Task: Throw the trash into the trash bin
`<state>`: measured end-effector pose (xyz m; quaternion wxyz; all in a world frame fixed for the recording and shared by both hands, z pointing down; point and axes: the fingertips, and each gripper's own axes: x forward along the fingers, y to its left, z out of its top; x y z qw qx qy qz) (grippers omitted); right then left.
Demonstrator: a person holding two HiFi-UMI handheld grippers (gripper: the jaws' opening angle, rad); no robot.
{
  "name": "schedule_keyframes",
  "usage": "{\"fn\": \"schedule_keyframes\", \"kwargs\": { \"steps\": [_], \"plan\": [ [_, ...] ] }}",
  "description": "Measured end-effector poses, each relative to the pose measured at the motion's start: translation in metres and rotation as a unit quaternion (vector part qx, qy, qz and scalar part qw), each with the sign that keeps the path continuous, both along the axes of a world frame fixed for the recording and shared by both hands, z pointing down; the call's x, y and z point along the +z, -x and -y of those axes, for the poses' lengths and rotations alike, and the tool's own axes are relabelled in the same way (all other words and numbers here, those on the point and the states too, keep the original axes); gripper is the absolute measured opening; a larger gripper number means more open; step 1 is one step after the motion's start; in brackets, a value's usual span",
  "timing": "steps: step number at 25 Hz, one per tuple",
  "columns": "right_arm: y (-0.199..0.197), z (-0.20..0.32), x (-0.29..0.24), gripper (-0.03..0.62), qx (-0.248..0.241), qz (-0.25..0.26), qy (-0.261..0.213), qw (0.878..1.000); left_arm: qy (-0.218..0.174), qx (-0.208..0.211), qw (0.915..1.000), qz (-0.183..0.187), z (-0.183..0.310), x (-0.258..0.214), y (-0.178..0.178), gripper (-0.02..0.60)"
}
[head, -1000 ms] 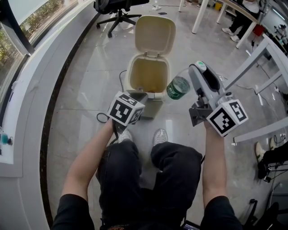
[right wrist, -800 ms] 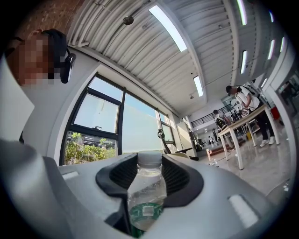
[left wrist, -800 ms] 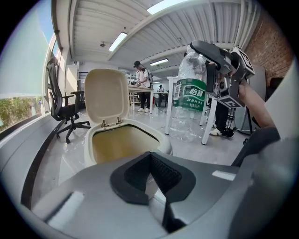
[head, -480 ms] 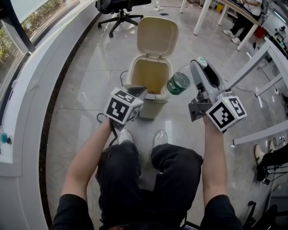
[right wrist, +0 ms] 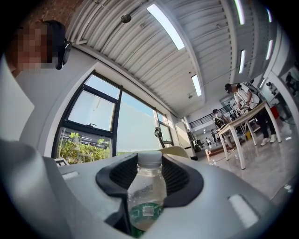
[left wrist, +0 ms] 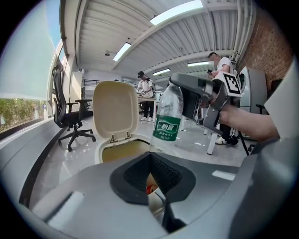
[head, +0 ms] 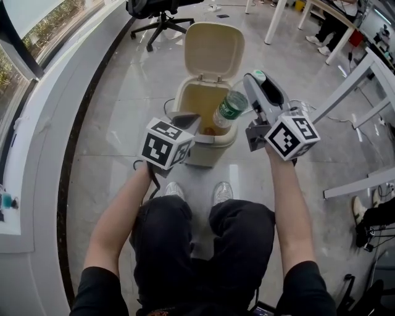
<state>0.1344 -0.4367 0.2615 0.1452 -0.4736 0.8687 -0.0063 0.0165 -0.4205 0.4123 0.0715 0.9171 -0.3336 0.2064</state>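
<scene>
A beige trash bin (head: 182, 99) stands on the floor in front of me with its lid (head: 213, 47) up. My right gripper (head: 252, 86) is shut on the upper part of a clear plastic bottle (head: 229, 108) with a green label. The bottle hangs tilted over the right side of the bin's opening. The left gripper view shows the same bottle (left wrist: 168, 122) and right gripper (left wrist: 186, 87) above the bin's rim (left wrist: 101, 150). In the right gripper view the bottle (right wrist: 147, 193) sits between the jaws, cap upward. My left gripper (head: 187, 121) is shut and holds nothing at the bin's near rim.
A black office chair (head: 158, 13) stands behind the bin. White table legs (head: 345, 86) run along the right, and a curved window ledge (head: 43, 117) along the left. A dark cable (head: 166, 103) lies on the floor beside the bin. My shoes (head: 221, 190) are just before it.
My right gripper has carried the bottle leftward, from beside the bin to over its opening. The left gripper has edged up and forward at the bin's near rim.
</scene>
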Motion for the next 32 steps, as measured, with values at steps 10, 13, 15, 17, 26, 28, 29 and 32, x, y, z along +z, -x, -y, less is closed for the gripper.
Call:
{"fn": "schedule_keyframes", "kwargs": {
  "steps": [10,13,15,17,26,28,29,32],
  "plan": [
    [0.054,0.080,0.071,0.163,-0.039,-0.108,0.076,0.990,0.003,0.001,0.9998,-0.020,0.019,-0.005,-0.004,0.006],
    [0.067,0.090,0.097,0.163,-0.051,-0.180,0.108,0.976,0.003,0.002,0.9997,-0.023,0.022,-0.007,-0.004,0.006],
    [0.070,0.093,0.113,0.163,-0.059,-0.219,0.126,0.966,0.003,0.002,0.9997,-0.024,0.024,-0.006,-0.003,0.006],
    [0.069,0.095,0.125,0.163,-0.063,-0.241,0.143,0.958,0.004,0.002,0.9997,-0.026,0.025,-0.005,-0.002,0.006],
    [0.060,0.089,0.175,0.163,-0.077,-0.343,0.206,0.913,0.012,0.006,0.9995,-0.028,0.026,0.003,-0.001,0.006],
    [0.059,0.086,0.185,0.164,-0.082,-0.353,0.217,0.906,0.012,0.009,0.9995,-0.027,0.024,0.003,-0.003,0.006],
    [0.058,0.084,0.189,0.164,-0.084,-0.361,0.221,0.902,0.012,0.010,0.9995,-0.027,0.024,0.003,-0.003,0.006],
    [0.056,0.081,0.196,0.164,-0.086,-0.373,0.222,0.897,0.011,0.013,0.9995,-0.025,0.023,0.004,-0.004,0.006]
  ]
}}
